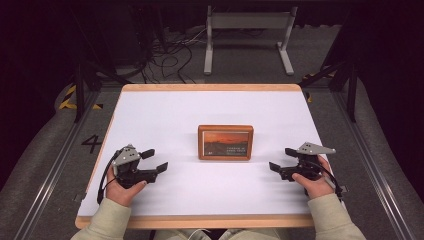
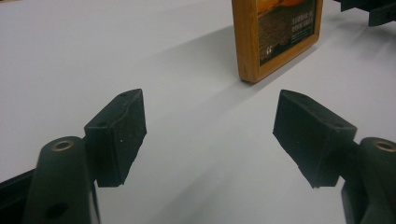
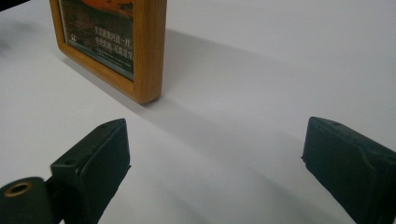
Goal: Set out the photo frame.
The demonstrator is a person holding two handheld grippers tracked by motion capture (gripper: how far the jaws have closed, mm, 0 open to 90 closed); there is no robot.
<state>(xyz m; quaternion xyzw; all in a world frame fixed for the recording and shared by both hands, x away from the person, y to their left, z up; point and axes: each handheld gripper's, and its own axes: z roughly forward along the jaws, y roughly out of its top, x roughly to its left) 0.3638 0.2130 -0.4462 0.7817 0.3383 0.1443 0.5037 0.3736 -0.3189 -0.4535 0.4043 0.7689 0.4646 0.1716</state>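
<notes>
Wooden picture frame [image 1: 225,142] stands upright between two grippers.
Its long axis runs left-right, its picture faces the person; left gripper [image 1: 155,161] and right gripper [image 1: 281,160] both gape, holding nothing.

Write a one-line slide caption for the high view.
Wooden picture frame standing mid-table, with open left gripper and open right gripper apart on either side.

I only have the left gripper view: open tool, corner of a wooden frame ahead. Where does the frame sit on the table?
Observer: The wooden frame stands near the middle of the white table, its picture facing the person.
Operator: Where is the other tool?
Observer: The right gripper sits to the frame's right, apart from it, pointing inward.
Operator: Is it open?
Observer: Yes, the right gripper view shows its jaws wide apart with nothing between them.
Operator: And my own gripper?
Observer: The left gripper is to the frame's left, also not touching it.
</notes>
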